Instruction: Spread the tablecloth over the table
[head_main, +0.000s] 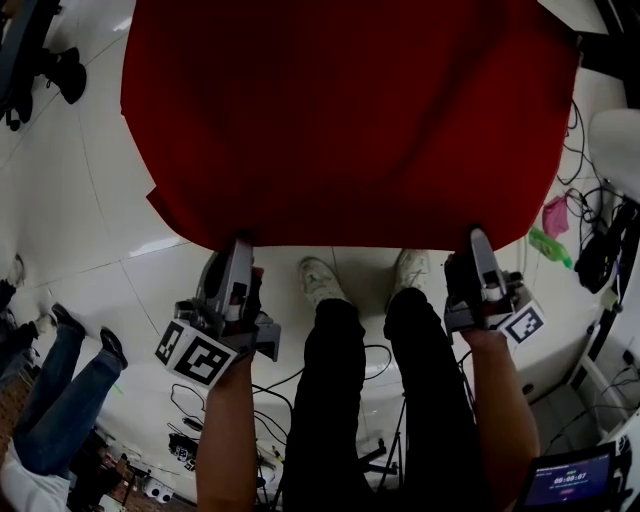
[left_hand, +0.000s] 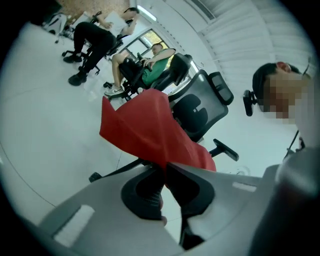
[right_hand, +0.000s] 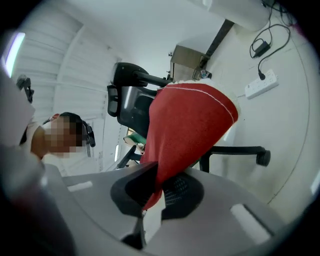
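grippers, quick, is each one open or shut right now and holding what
Left gripper: closed, pinching the near edge of the red tablecloth.
Right gripper: closed, pinching the same edge of the red tablecloth.

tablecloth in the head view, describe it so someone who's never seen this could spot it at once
Above the white tiled floor, the top half of the head view is filled by one wide sheet, the tablecloth. The left gripper and right gripper each pinch its near edge. It is the only deep red thing, plain and unpatterned.
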